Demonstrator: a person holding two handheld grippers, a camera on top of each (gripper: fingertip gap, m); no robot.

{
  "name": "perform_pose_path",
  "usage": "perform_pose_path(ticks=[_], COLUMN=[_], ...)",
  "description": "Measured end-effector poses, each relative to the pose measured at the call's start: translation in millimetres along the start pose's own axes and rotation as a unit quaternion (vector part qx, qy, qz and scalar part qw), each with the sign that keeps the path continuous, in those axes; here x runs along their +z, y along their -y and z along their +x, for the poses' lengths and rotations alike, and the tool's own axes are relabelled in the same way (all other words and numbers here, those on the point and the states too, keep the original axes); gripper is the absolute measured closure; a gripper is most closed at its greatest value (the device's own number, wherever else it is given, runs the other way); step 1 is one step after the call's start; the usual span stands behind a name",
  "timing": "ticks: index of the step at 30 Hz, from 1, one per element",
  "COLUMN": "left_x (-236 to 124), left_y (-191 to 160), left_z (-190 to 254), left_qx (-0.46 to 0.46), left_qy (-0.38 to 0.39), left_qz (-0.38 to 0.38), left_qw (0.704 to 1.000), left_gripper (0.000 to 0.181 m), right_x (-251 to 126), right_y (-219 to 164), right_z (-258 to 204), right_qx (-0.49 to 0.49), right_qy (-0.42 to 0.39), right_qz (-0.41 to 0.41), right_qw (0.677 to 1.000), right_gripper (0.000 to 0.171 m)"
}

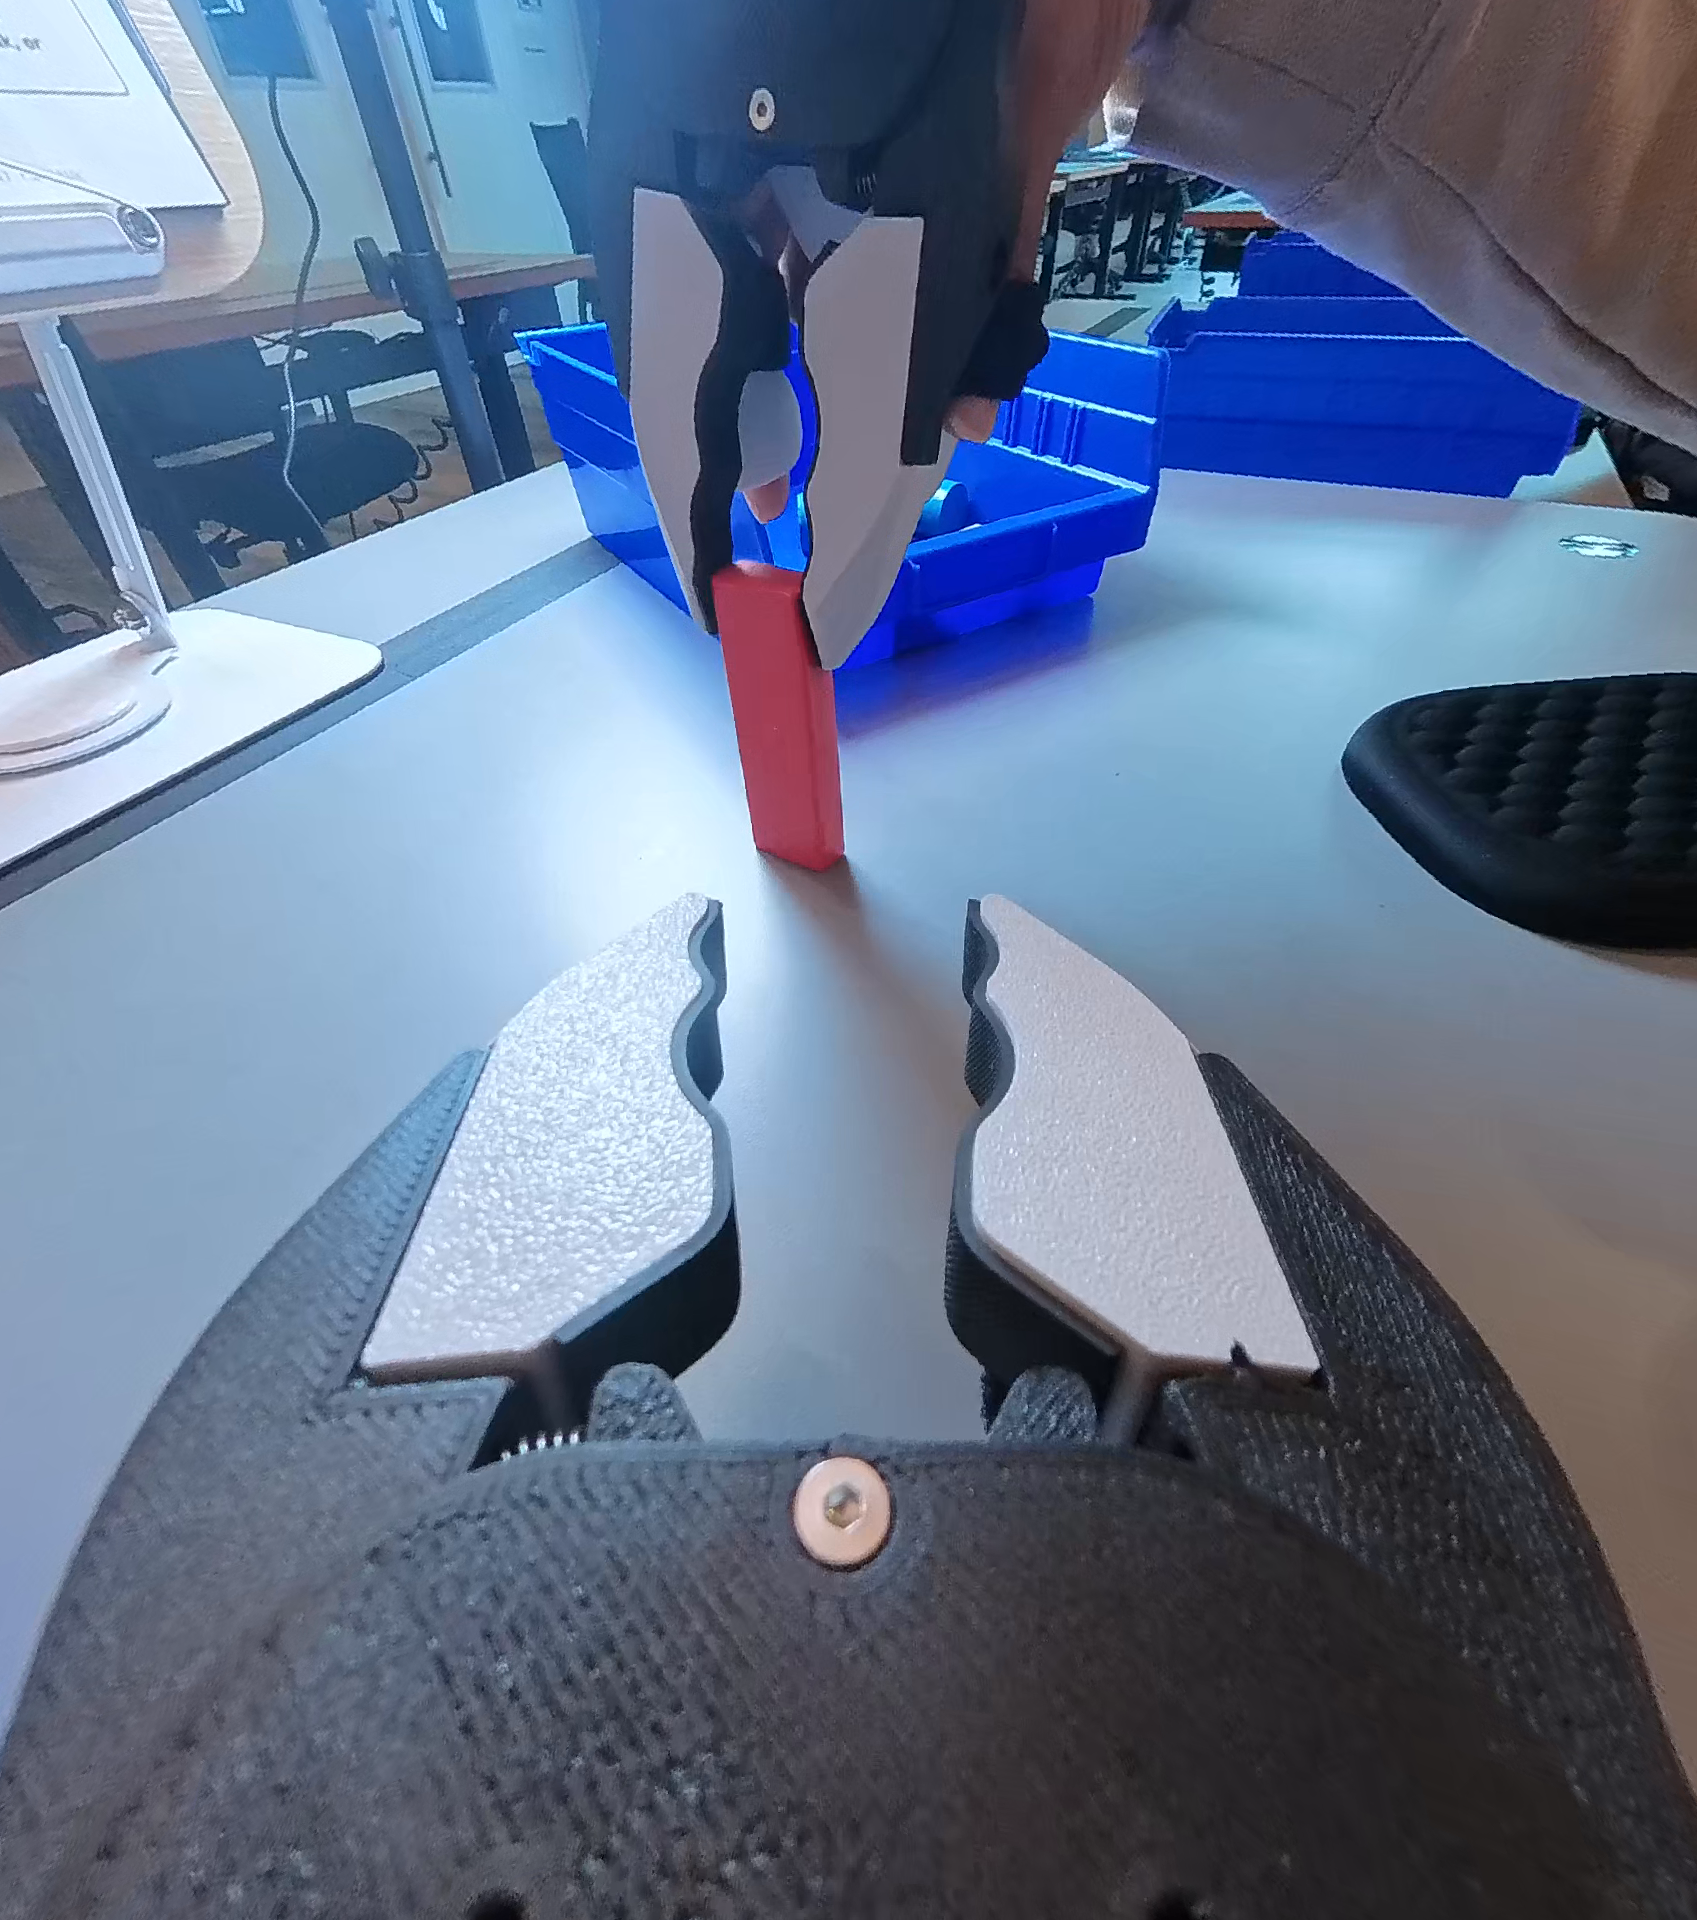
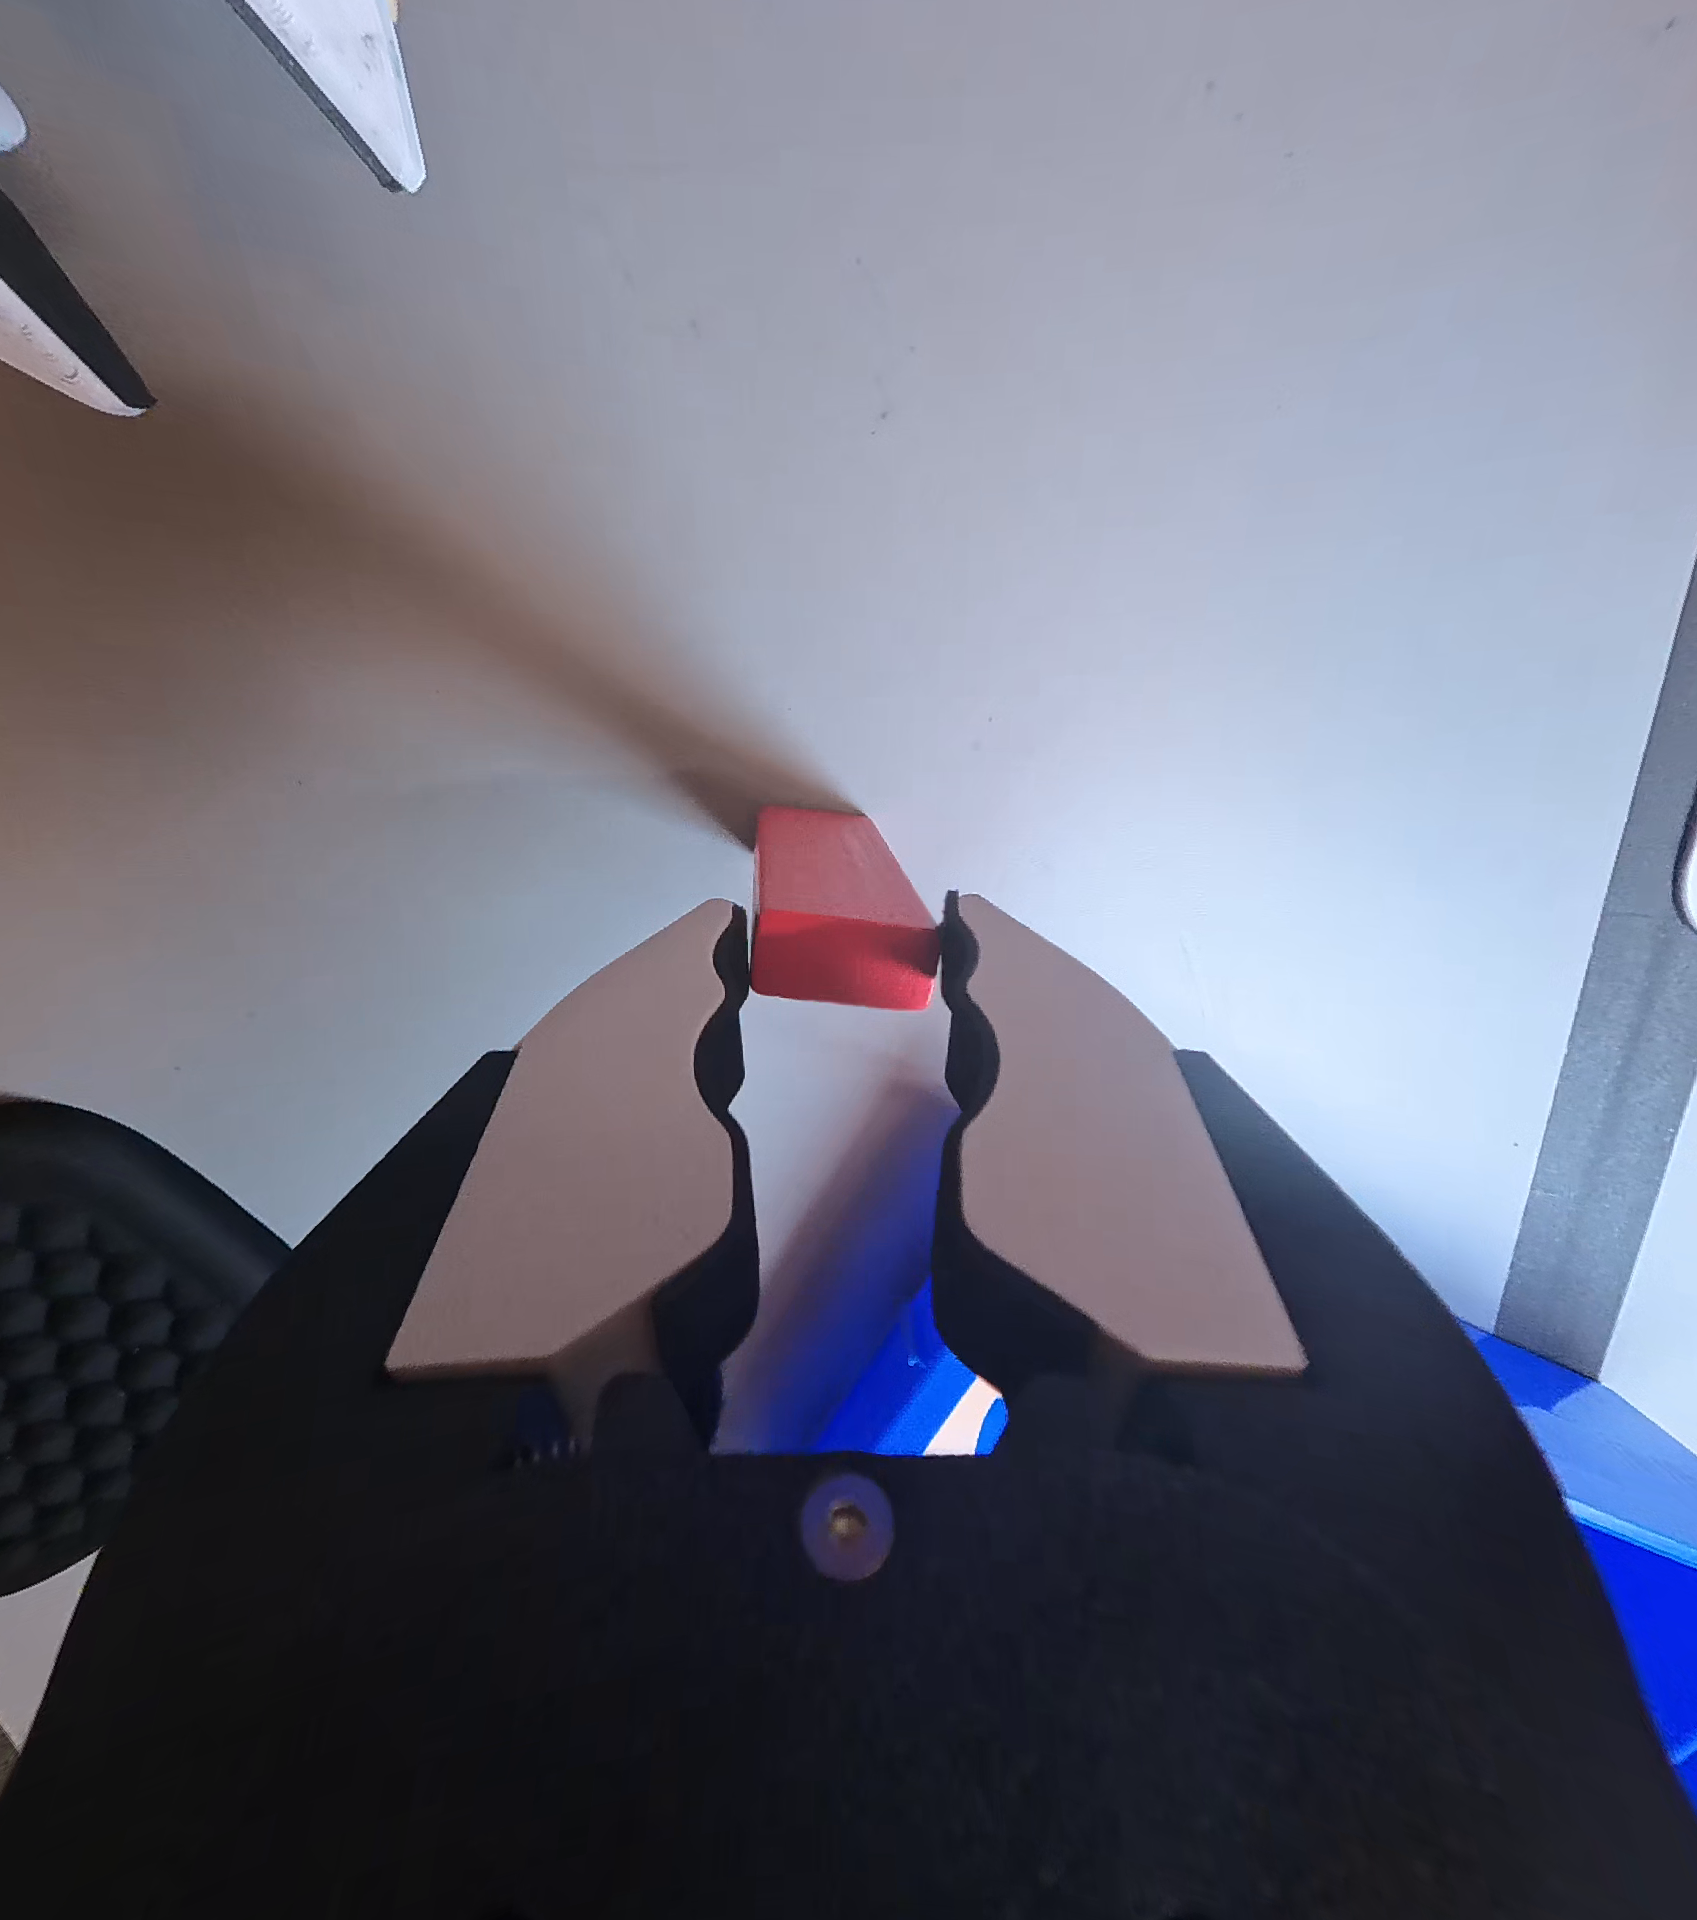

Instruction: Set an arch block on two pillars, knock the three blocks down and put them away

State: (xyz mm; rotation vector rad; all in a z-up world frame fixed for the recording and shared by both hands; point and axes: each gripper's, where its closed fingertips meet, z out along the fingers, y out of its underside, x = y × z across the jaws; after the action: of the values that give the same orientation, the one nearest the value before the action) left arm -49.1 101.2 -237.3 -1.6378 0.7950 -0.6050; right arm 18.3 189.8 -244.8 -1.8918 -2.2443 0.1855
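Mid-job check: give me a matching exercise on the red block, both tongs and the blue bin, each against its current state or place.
Things:
1. red block
2. left tongs
3. right tongs
4. blue bin

States or places:
A. open, holding nothing, low over the table
B. on the table beyond the block
C. standing upright on the table
D. closed on the block's top end

Pairs: 1-C, 2-A, 3-D, 4-B
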Motion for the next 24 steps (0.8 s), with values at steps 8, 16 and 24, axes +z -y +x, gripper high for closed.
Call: perform_pose_path(ticks=[8, 16, 24], left_x=[0, 1, -17], left_y=[-1, -1, 16], left_z=[0, 0, -7], left_qx=[0.000, 0.000, 0.033], left_qy=[-0.001, 0.000, 0.020], left_qz=[-0.001, -0.002, -0.012], left_qw=[1.000, 1.000, 0.999], left_gripper=[0.137, 0.137, 0.143], right_x=[-4, -18, -55], right_y=[1, 5, 20], right_z=[1, -1, -45], right_qx=[-0.003, -0.001, -0.007], right_qy=[-0.003, -0.018, -0.068], right_qz=[0.006, 0.040, 0.174], right_qw=[1.000, 0.999, 0.982], right_gripper=[0.134, 0.127, 0.111])
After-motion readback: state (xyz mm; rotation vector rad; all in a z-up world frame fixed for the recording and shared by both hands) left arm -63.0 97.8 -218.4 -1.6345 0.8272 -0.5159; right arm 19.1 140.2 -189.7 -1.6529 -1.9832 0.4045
